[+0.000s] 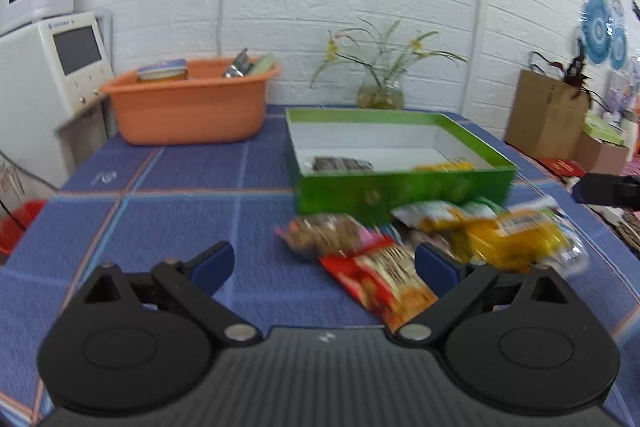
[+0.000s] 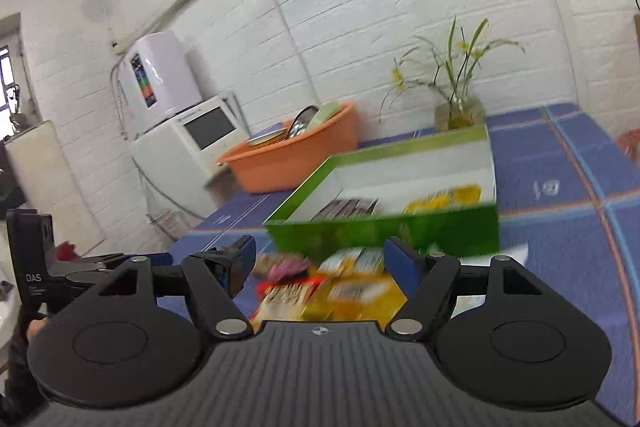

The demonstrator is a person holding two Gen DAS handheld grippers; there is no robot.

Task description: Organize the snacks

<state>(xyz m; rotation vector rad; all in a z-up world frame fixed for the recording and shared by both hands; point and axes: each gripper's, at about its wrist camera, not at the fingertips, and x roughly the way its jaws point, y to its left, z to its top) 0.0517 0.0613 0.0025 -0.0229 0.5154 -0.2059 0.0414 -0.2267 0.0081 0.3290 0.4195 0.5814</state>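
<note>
While both grippers hang empty, left gripper (image 1: 324, 263) fingers wide apart, right gripper (image 2: 320, 259) likewise. Snack pile (image 1: 432, 243) lies ahead, between fingertips, just short of green box (image 1: 400, 187). Risk: overlapping packets snag, two lift together, or slippery wrapper skids against box wall.

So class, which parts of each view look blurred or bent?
Left wrist view: snack packets smeared, wall lines bowed by the fisheye, left gripper sharp. Right wrist view: green box and packets heavily smeared, right gripper crisp.
</note>
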